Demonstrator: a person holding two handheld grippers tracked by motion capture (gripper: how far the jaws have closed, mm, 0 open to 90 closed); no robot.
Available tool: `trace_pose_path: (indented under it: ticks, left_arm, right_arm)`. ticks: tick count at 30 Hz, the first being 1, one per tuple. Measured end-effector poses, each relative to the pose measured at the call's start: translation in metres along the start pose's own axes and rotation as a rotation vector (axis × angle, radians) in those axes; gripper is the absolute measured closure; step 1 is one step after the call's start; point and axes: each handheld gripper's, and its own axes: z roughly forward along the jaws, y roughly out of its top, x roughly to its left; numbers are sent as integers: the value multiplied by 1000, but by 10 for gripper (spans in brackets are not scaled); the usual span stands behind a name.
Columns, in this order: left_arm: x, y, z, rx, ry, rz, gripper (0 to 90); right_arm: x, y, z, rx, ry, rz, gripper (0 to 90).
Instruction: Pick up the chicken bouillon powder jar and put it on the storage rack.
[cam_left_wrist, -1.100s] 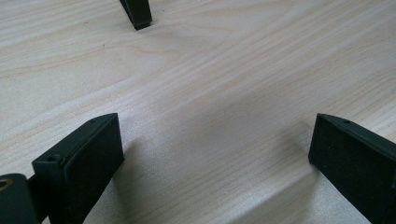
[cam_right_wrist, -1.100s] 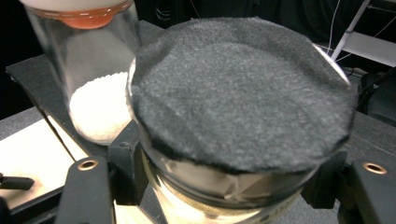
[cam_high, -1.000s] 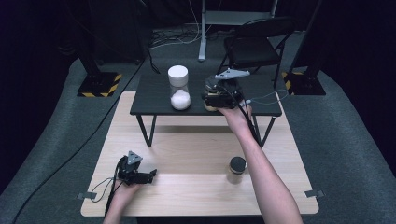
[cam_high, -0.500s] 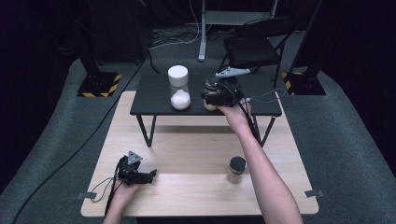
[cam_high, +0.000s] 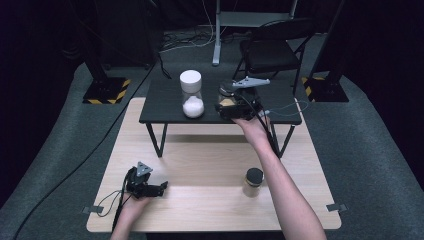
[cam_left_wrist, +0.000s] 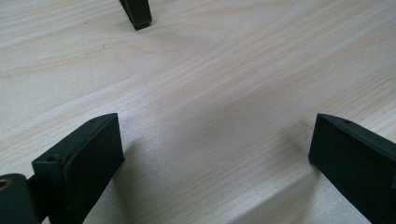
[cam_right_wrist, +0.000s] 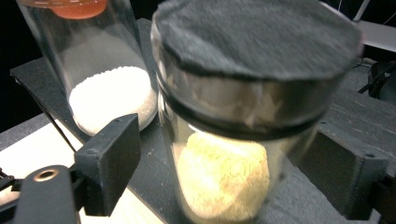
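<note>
Glass jar (cam_right_wrist: 233, 140): on the far black table (cam_high: 165, 107), right of the white jar (cam_high: 191, 95)
Right gripper (cam_right_wrist: 224, 158): my jaws have just been opening; jar between them, pads off it; looks delivered
Left gripper (cam_left_wrist: 210, 158): wide, empty, near left

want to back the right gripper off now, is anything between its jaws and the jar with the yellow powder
Nothing visible. The right gripper has just been opening, its jaws flanking the yellow-powder jar with clear gaps. The white-powder jar stands beside it, apart.
</note>
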Motion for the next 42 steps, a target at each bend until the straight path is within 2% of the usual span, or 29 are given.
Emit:
trace_pose_path:
  ticks: [15, 21, 42]
  left_arm:
    - [0, 0, 0, 1, 0, -1, 27]
    - [0, 0, 0, 0, 0, 0, 27]
    - [0, 0, 0, 2, 1, 0, 27]
  right_arm:
    - [3, -22, -21, -13, -27, 1, 130]
    - [5, -33, -31, -36, -15, 15, 128]
    - [9, -68, -56, -73, -4, 16, 126]
